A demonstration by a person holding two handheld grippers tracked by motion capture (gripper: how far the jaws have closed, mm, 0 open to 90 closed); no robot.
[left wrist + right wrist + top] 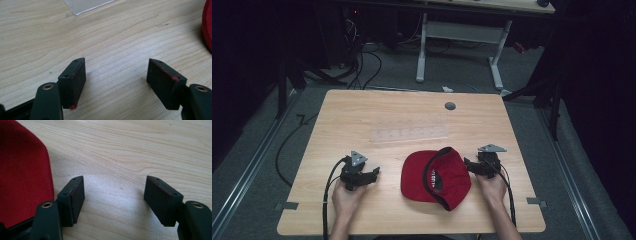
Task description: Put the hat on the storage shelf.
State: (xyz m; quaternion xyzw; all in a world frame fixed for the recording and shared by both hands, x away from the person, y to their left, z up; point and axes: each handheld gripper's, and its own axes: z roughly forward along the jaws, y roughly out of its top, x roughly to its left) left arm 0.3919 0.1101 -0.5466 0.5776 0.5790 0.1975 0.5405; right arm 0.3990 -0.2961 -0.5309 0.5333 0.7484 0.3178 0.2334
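A red cap (436, 178) lies upside down on the wooden tabletop (377, 115), near the front edge, between the two hands. The left hand-held gripper (373, 174) rests on the tabletop to the left of the cap, well apart from it; its jaws stand wide with only bare wood between them. The right hand-held gripper (468, 165) is just beside the cap's right edge, its jaws also released and grasping nothing. A clear plastic sheet (409, 134) lies behind the cap.
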